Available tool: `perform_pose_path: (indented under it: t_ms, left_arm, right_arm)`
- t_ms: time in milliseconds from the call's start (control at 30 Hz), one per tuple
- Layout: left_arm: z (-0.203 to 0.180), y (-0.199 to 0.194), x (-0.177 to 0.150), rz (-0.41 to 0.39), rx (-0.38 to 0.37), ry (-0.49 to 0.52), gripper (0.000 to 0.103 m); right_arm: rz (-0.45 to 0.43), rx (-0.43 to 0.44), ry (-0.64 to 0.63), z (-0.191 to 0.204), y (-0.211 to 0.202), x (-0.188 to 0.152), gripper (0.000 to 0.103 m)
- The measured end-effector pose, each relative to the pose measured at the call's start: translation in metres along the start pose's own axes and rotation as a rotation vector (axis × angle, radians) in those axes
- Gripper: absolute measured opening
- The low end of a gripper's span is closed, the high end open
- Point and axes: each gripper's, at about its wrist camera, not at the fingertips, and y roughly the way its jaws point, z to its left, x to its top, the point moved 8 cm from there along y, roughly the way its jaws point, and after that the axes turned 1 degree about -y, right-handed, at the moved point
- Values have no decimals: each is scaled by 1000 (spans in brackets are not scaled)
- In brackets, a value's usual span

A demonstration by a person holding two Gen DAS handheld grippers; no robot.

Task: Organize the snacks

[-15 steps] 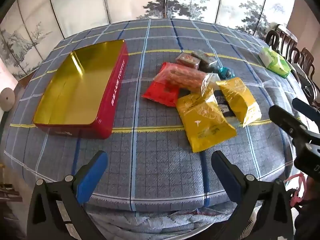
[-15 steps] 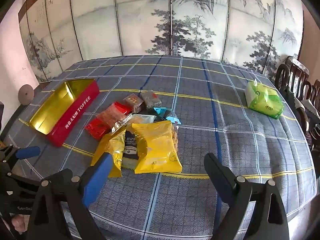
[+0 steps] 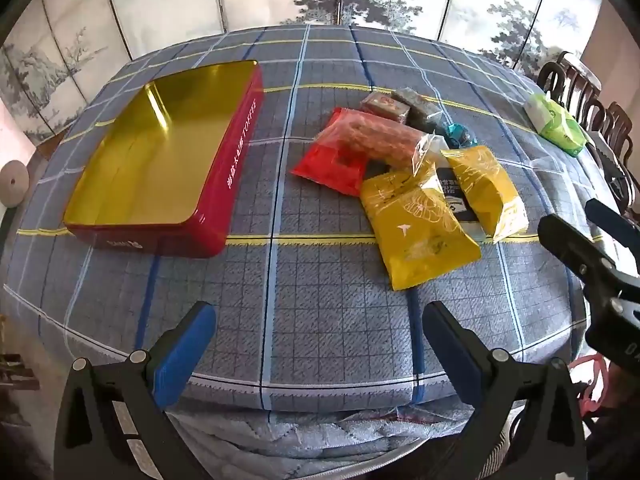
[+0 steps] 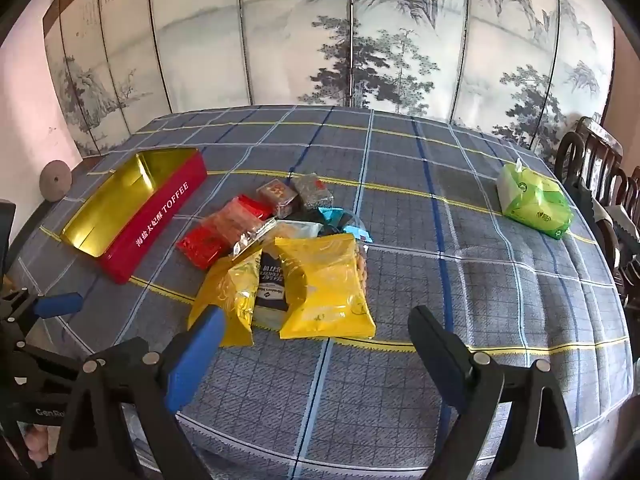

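An open red toffee tin (image 3: 236,184) with a bare gold inside lies on the left of the checked tablecloth; it also shows in the right wrist view (image 4: 160,220). A pile of snack packets lies to its right: two yellow bags (image 3: 420,236) (image 4: 328,284), a red pouch (image 3: 332,164), a clear bag of orange snacks (image 3: 376,140), small dark packets (image 3: 416,104). My left gripper (image 3: 320,344) is open and empty above the table's near edge. My right gripper (image 4: 316,348) is open and empty, just short of the yellow bags.
A green tissue pack (image 4: 536,204) lies at the table's far right. Dark wooden chairs (image 4: 592,168) stand beyond the right edge. A painted folding screen (image 4: 360,40) backs the table. The right gripper shows at the right edge of the left wrist view (image 3: 588,240).
Both grippers have shifted only slightly; the right wrist view sits a bit lower and closer to the yellow bags. Nothing on the table has moved.
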Motion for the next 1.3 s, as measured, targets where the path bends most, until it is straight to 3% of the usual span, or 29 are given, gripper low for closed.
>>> perform_pose_path:
  t_ms: [767,1300]
  left_arm:
    - [-11,5,0,-20,18,70,102]
    - [-4,10,-1,4,38,42,102]
  right_arm:
    - [10,16,-8,9,6,-1,95]
    - [12,18,-17,11,6,0,95]
